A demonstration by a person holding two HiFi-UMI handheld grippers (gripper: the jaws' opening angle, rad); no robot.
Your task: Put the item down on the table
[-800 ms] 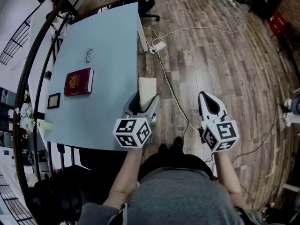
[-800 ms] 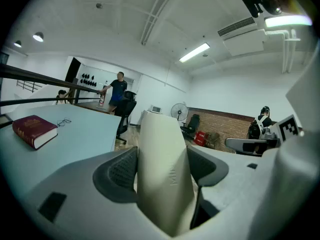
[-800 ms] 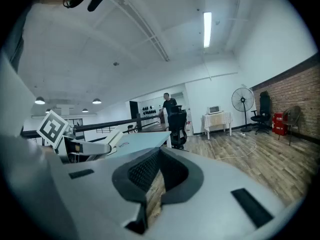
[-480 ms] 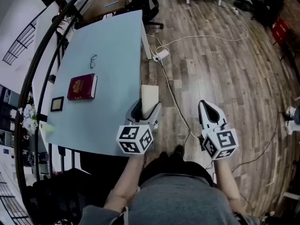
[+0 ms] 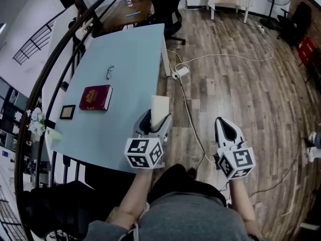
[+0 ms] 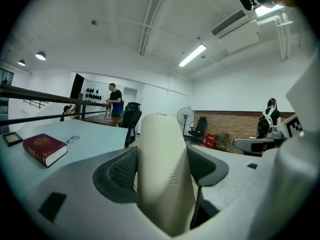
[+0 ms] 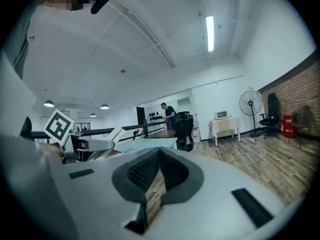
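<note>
My left gripper (image 5: 156, 123) is shut on a flat cream-coloured item (image 5: 160, 107) that stands upright between its pads, sticking out past the fingertips. In the head view the item hangs over the right edge of the pale blue table (image 5: 128, 54). In the left gripper view the item (image 6: 161, 143) fills the gap between the jaws of the left gripper (image 6: 164, 166), with the table (image 6: 97, 140) to the left. My right gripper (image 5: 224, 128) hovers over the wooden floor, right of the table. Its jaws (image 7: 159, 173) are shut with nothing between them.
On the table lie a red book (image 5: 96, 97), a pair of glasses (image 5: 109, 73) and a small framed picture (image 5: 67, 112). A power strip with white cable (image 5: 179, 73) lies on the floor. An office chair (image 5: 168, 4) stands beyond the table, a railing (image 5: 55, 69) along its left side.
In the head view the table, book and floor have shifted right and downward. Both grippers keep about the same places in the frame, and the left stays shut on the cream item.
</note>
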